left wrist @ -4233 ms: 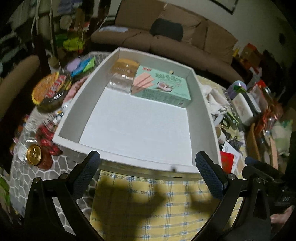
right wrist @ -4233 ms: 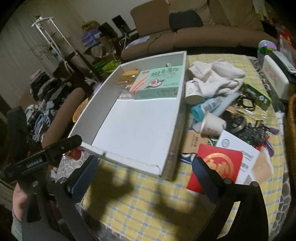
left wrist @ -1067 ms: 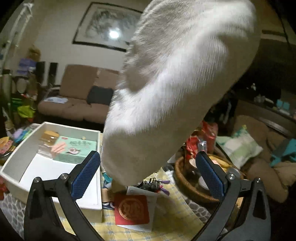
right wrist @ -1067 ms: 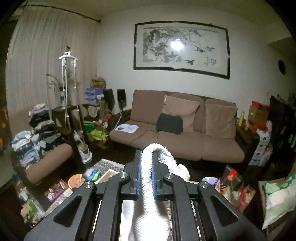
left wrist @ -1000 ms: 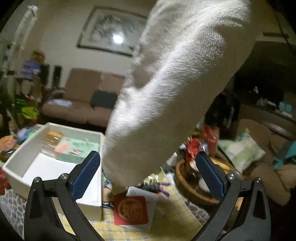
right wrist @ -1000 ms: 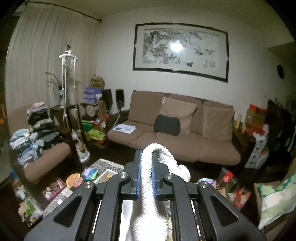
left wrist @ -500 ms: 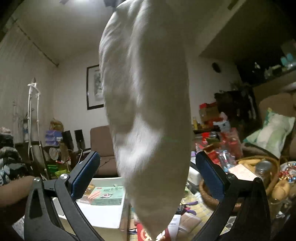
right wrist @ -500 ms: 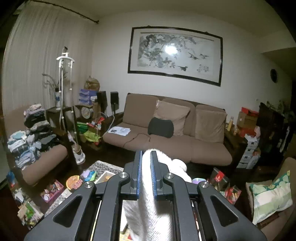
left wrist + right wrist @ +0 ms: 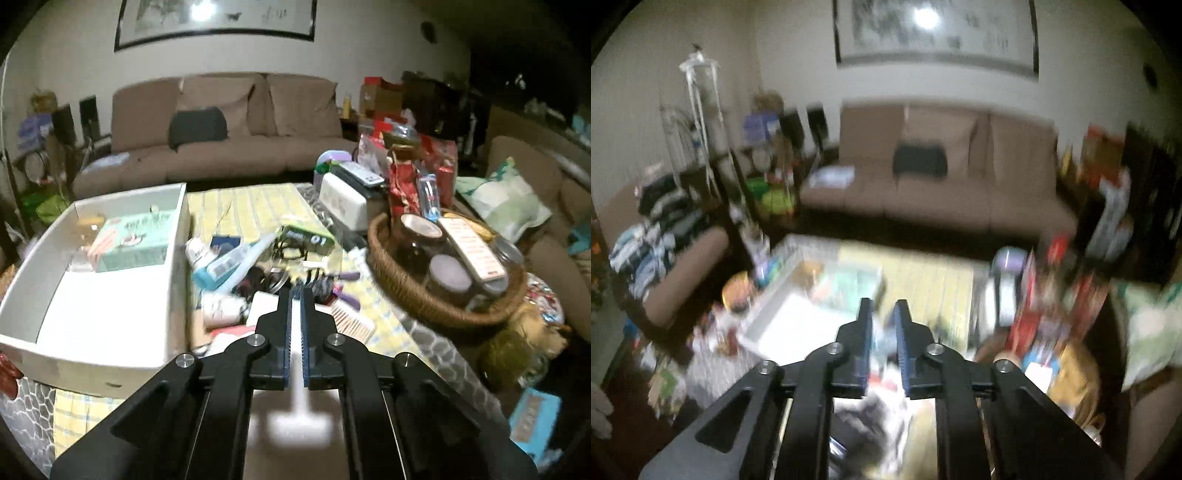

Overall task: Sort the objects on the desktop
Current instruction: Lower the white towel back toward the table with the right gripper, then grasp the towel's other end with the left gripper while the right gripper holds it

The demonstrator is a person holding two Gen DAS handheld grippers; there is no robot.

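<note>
Left wrist view shows my left gripper (image 9: 296,291) pinched on a thin white cloth edge (image 9: 296,369) right of the white box (image 9: 177,236), so I'd carry it low over that wall; right gripper (image 9: 883,306) is slightly apart, empty.

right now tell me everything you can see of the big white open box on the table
The big white open box is a shallow rectangular tray with low upright walls, cardboard or foam board by its look. It sits flat at the table's left side on the yellow checked tablecloth. Its near floor is bare; at the far end a mint green snack carton lies flat beside a small, blurred clear packet. Clutter crowds its right wall. Neither gripper touches it.
</note>
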